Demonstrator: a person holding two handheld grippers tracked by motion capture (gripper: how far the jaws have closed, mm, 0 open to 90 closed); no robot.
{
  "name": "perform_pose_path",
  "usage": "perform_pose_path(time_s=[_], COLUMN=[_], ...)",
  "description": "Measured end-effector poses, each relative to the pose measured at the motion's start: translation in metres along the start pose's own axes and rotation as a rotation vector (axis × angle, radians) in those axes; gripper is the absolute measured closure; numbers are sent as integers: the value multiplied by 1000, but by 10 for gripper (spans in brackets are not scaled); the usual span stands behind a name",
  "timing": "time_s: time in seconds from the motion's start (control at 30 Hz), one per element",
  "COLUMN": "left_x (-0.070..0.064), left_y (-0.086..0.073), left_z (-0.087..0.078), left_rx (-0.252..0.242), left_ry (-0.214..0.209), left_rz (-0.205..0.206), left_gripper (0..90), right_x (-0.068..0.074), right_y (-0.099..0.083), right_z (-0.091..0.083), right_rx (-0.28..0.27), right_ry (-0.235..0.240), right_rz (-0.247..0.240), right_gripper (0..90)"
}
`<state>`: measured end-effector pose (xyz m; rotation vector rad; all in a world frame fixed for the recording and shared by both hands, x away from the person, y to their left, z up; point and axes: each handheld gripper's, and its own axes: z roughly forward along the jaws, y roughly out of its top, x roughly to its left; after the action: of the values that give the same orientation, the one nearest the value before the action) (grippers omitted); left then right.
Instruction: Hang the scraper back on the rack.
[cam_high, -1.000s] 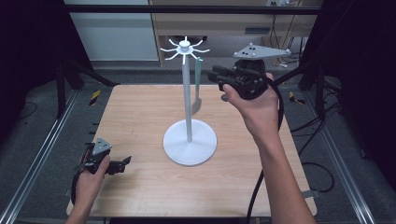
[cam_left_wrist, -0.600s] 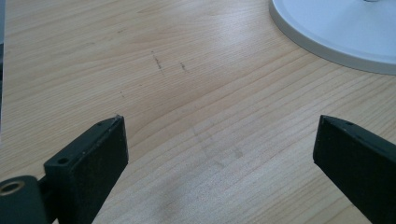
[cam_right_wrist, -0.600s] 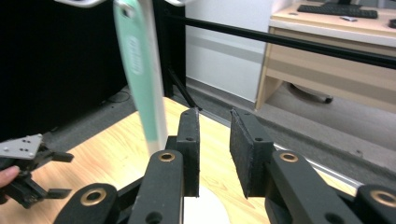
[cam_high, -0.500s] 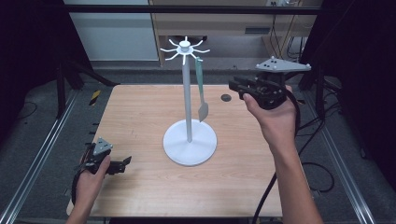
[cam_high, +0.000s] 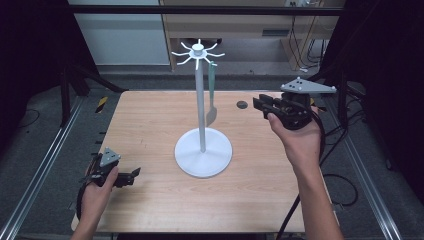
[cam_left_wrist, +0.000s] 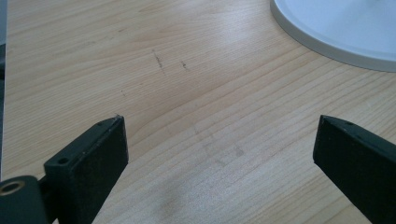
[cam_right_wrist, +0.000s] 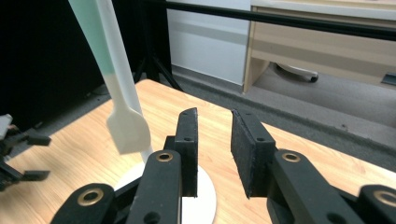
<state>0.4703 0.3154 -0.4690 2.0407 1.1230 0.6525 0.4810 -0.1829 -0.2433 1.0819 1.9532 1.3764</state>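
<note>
1. A spatula (cam_high: 211, 95) hangs from one arm of the white stand (cam_high: 202, 150), which is near the middle of the wooden table (cam_high: 150, 125). Its long axis is almost vertical: the handle end is up at the hook and the flat blade points down, well above the round base.
2. The handle is pale green and the lower part with the blade is whitish. In the right gripper view the spatula (cam_right_wrist: 114, 84) is close and tilted across the stand's post, and the place where green changes to white is clear; in the high view this is too small to tell.
3. The right gripper (cam_high: 260, 105) is held in the air at the right of the stand, apart from the spatula. Its own view shows the jaws with a narrow gap and nothing between them.
4. The left gripper (cam_high: 131, 175) is low at the near left corner of the table. Its own view shows the jaws wide apart over bare wood, with the edge of the stand's base (cam_left_wrist: 336, 32) at top right.
5. A small dark round spot (cam_high: 242, 104) lies on the table behind the stand.
</note>
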Motion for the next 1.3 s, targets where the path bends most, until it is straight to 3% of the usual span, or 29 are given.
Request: perform_pose_path(time_s=[0.37,0.5,0.73,1.03,1.13,1.3], left_x=[0,0,0,1,0,0], left_y=[0,0,0,0,0,1], left_z=[0,0,0,1,1,2], left_rx=[2,4,5,5,7,13], left_ry=[1,-1,1,1,-1,-4], left_rz=[-2,-1,1,0,2,13], left_gripper=[29,29,29,29,29,29], right_x=[-4,-6,-10,-21,-24,-27], right_y=[-37,-49,-71,-105,-119,-143], right_z=[7,9,14,21,24,30], right_rx=[34,42,71,56,67,94], right_ry=[-19,-39,-136,-182,-201,-222], right_rz=[27,45,39,62,82,99], right_gripper=[693,622,413,261,165,88])
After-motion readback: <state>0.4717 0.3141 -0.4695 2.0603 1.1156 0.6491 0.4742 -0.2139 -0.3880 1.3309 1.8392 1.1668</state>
